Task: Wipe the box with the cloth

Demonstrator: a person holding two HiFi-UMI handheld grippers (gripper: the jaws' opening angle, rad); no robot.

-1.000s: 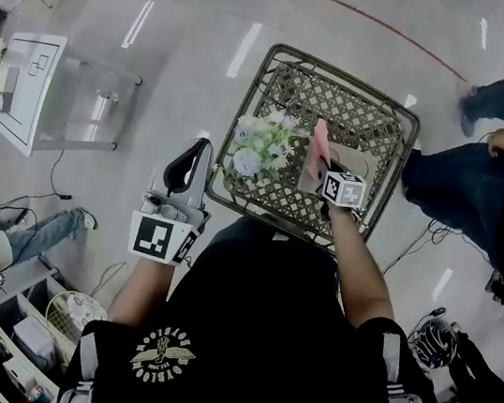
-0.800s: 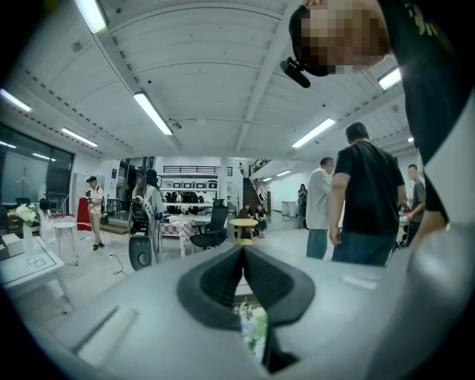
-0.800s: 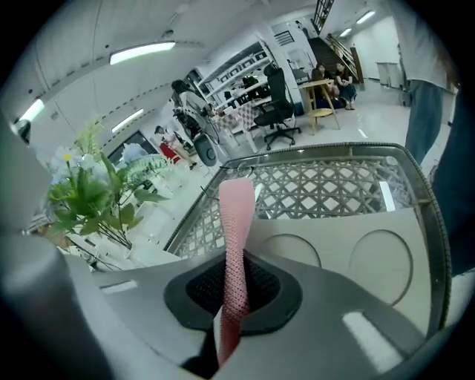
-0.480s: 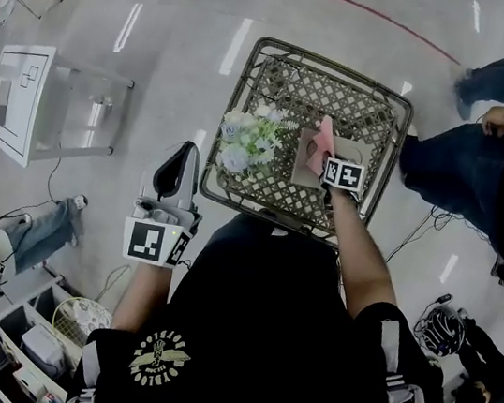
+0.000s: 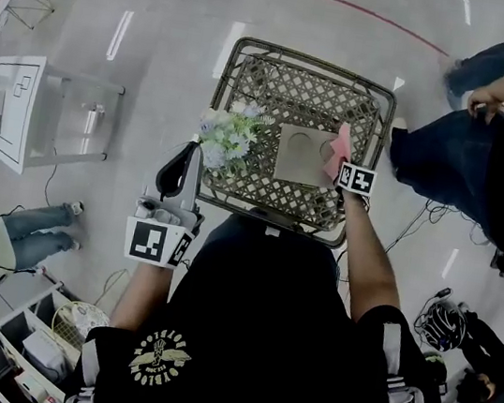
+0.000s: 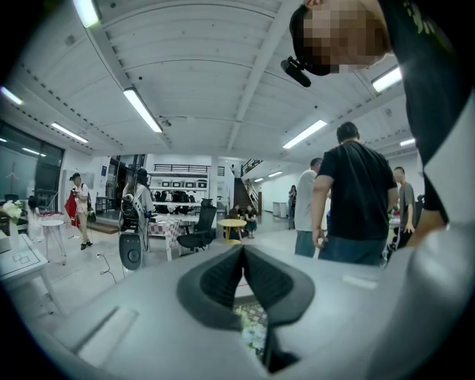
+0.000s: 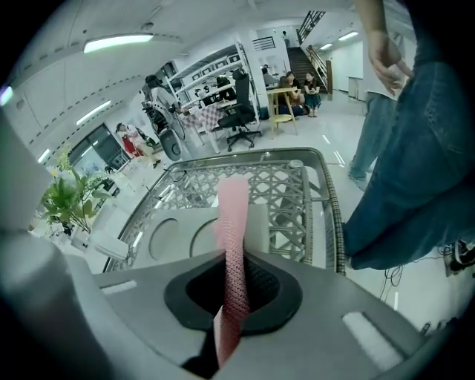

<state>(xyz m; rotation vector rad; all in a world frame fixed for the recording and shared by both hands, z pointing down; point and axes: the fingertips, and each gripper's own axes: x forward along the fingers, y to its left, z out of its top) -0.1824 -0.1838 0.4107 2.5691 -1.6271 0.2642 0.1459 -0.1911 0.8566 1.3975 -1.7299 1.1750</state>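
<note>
My left gripper (image 6: 243, 256) has its jaws pressed together on nothing; only its own view shows that. Right gripper (image 7: 234, 288) pinches the pink cloth (image 7: 231, 215), which stands up ahead of the jaws. The box (image 7: 171, 234) lies just ahead-left of them on the wicker table (image 5: 297, 94), and the head view puts the cloth at the box's right edge.

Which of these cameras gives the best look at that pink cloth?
The right gripper view: the pink cloth fills its middle, pinched in the right gripper, with the box beyond it. The head view shows only a small pink patch at the box's right edge. The left gripper view shows none of it.
</note>
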